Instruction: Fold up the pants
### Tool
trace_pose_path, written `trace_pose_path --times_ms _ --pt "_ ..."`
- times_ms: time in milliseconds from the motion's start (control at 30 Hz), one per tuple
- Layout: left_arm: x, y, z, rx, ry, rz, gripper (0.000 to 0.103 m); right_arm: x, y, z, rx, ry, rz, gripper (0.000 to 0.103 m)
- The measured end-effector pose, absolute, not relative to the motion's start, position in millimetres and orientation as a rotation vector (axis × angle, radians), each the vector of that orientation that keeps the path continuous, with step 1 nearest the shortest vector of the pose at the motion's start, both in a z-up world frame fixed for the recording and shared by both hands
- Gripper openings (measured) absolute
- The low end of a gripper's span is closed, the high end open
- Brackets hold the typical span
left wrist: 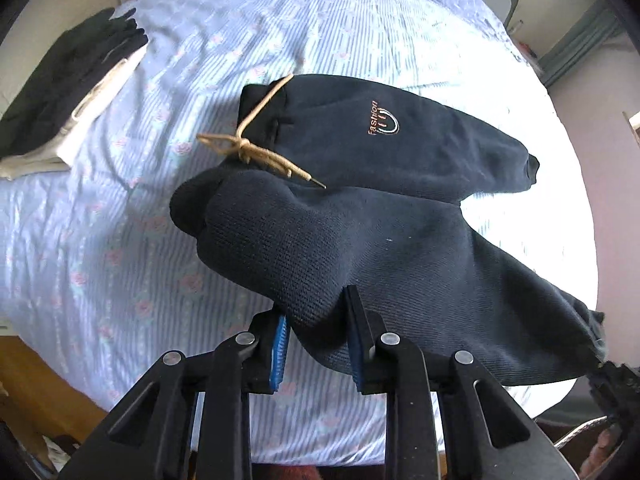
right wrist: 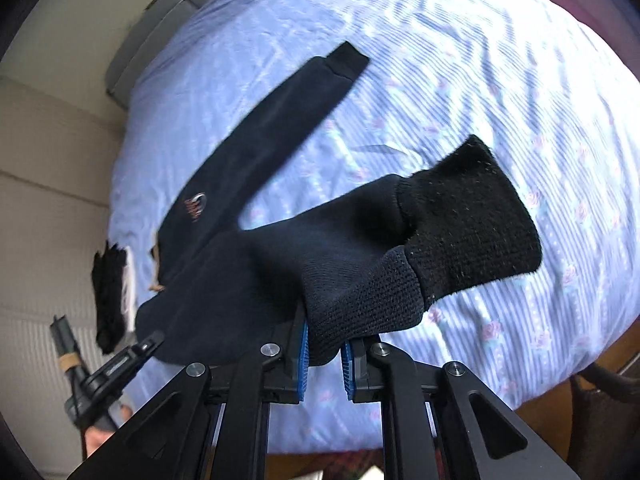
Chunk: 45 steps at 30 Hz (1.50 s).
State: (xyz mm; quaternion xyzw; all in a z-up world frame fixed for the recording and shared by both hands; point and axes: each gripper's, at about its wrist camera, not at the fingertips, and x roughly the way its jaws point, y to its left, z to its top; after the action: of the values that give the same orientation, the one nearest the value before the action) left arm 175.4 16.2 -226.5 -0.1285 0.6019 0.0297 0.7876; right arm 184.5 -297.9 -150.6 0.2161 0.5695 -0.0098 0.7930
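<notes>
Dark navy pants with a tan drawstring and an orange "Fashion" logo lie spread on the bed. My left gripper is shut on the near waistband side and lifts that fabric off the sheet. My right gripper is shut on the ribbed cuff end of the near leg, held above the bed; the cuff sticks out past the fingers. The far leg lies flat on the sheet, its cuff pointing away. The left gripper also shows in the right wrist view.
The bed has a light blue striped sheet with pink flowers. A stack of folded black and cream clothes sits at the bed's far left edge. A wooden floor shows beyond the bed's near edge. A beige wall borders the bed.
</notes>
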Motion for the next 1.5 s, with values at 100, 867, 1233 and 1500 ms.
trace_pose_path --times_ms 100,867,1233,1500 --pt "182.5 24.9 -219.2 -0.269 1.310 0.085 0.025 194.0 -292.4 -142.8 0.482 1.253 -0.014 0.015" --pt "429.1 85.5 -268.4 -0.369 1.345 0.229 0.020 477.9 -276.5 -180.1 0.440 1.182 -0.041 0.014" --pt "466.9 87.0 -269.7 -0.316 1.331 0.208 0.093 515.0 -271.8 -206.9 0.426 1.237 -0.081 0.027" --pt "457.5 51.3 -214.6 -0.004 1.151 -0.193 0.098 456.7 -269.8 -151.3 0.164 1.059 -0.081 0.065"
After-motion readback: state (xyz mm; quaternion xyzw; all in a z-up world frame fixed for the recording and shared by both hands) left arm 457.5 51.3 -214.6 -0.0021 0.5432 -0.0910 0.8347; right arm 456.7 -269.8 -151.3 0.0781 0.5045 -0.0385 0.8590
